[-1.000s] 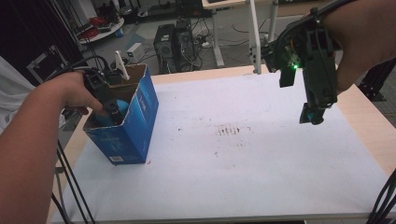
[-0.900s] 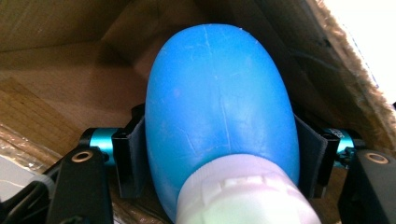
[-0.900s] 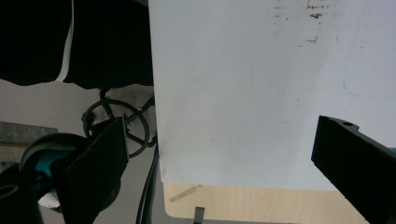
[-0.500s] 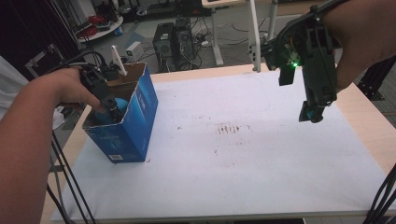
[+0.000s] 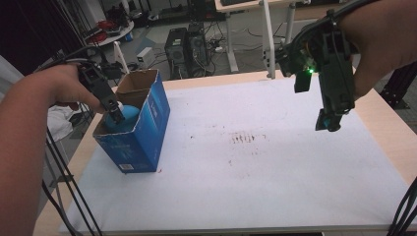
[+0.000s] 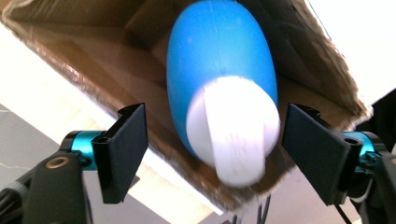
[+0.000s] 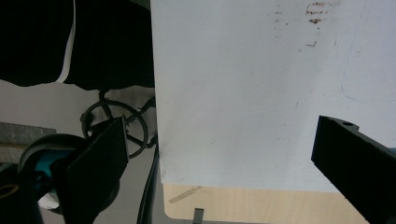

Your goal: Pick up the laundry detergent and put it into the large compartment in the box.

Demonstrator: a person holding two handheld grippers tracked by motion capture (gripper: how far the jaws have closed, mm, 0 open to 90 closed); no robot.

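Note:
A blue cardboard box stands open-topped at the table's left. Inside it lies a blue bottle with a white cap. My left gripper hangs over the box mouth. In the left gripper view the bottle points its cap at me between the jaws of that gripper. The jaws have just been opening, and their pads stand clear of the bottle on both sides. My right gripper is held high over the table's right side, open and empty, as the right gripper view also shows.
A white sheet covers the wooden table, with brown smudges near its middle. Computer towers and a white desk leg stand beyond the far edge. Cables hang off the left side. The right gripper view looks down on the table's edge.
The left gripper has let go of the bottle's cap, opened, and risen a little out of the box. The bottle stays in the box. The right gripper has kept still.

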